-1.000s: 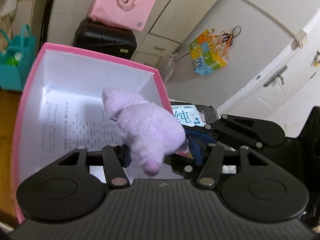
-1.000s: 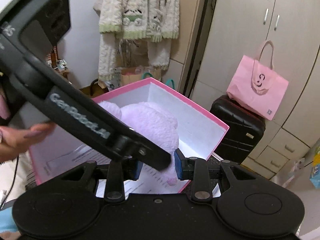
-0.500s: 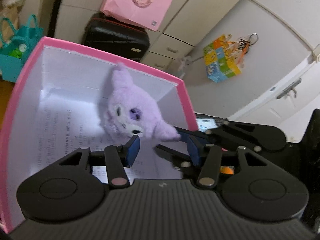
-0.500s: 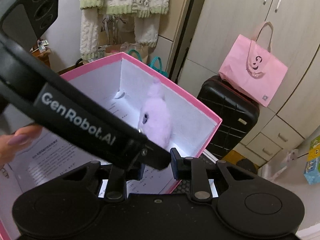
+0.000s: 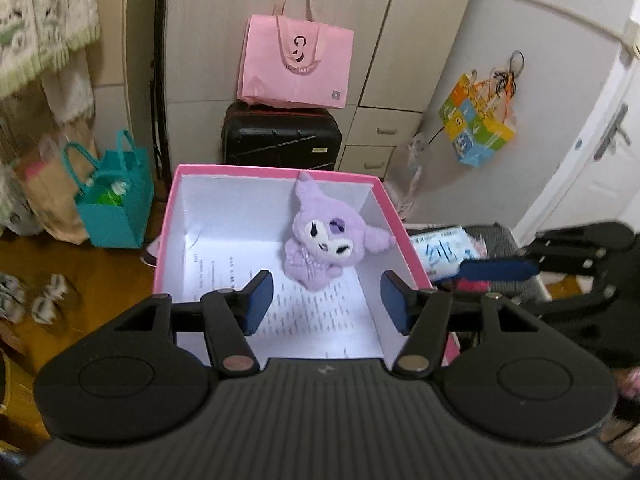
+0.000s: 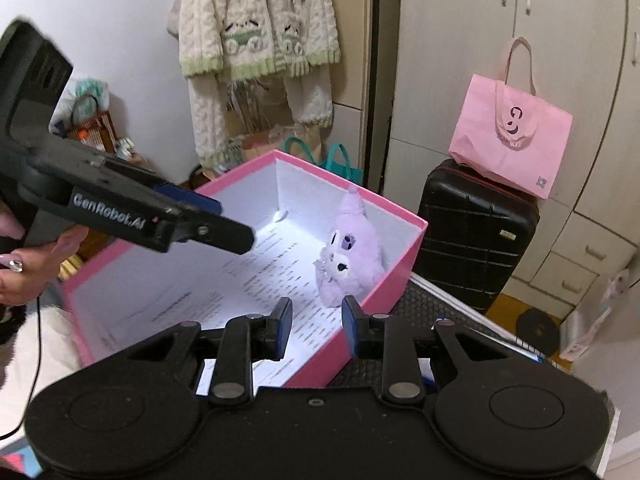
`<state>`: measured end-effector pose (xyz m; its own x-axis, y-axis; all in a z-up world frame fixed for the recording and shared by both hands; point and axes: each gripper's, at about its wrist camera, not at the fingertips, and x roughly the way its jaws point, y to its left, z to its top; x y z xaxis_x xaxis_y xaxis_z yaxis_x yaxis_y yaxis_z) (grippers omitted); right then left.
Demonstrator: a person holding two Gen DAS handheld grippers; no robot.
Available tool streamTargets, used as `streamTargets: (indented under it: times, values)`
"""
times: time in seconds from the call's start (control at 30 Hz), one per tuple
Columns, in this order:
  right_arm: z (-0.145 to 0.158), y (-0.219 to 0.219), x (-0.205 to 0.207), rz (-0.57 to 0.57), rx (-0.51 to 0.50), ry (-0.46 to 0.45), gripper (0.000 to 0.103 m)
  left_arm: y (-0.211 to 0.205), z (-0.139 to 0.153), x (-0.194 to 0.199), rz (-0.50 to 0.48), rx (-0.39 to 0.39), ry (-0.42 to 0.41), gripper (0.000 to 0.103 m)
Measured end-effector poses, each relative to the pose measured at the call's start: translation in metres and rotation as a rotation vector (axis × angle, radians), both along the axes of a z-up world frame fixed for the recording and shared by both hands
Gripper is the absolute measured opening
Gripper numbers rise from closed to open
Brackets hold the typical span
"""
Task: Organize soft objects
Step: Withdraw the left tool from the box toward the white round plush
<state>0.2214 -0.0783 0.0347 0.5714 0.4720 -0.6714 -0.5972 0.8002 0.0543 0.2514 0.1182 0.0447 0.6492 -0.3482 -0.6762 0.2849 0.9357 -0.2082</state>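
Observation:
A purple plush toy (image 5: 326, 240) sits in the far right corner of a pink box (image 5: 276, 171) with white walls and printed paper on its floor. It also shows in the right wrist view (image 6: 354, 258), inside the pink box (image 6: 396, 276). My left gripper (image 5: 326, 300) is open and empty, raised above the near part of the box. My right gripper (image 6: 316, 322) is empty, its jaws a little apart, over the box's near right edge. The right gripper shows at the right of the left wrist view (image 5: 500, 270). The left gripper crosses the left of the right wrist view (image 6: 200, 228).
A black suitcase (image 5: 280, 142) with a pink tote bag (image 5: 296, 64) on top stands behind the box. A teal bag (image 5: 114, 204) stands left of the box on the wooden floor. Cream knitwear (image 6: 256, 40) hangs on the wall. A colourful bag (image 5: 476, 128) hangs near the door.
My left gripper let go of the plush, which dropped into the box's far corner. The left gripper opened wide and pulled up and back. The right gripper drew back slightly.

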Motion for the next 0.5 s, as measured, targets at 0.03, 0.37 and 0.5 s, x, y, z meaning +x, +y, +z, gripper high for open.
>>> streamTargets:
  times: [0.03, 0.37, 0.5]
  values:
    - [0.003, -0.006, -0.005, -0.001, 0.017, 0.002, 0.032, -0.001, 0.004, -0.007, -0.007, 0.010, -0.003, 0.061]
    - [0.037, -0.051, -0.068, 0.013, 0.104, -0.032, 0.038, -0.023, 0.036, -0.074, -0.133, 0.020, 0.005, 0.065]
    - [0.045, -0.067, -0.094, 0.020, 0.105, -0.048, 0.038, -0.037, 0.045, -0.098, -0.173, 0.041, -0.007, 0.068]
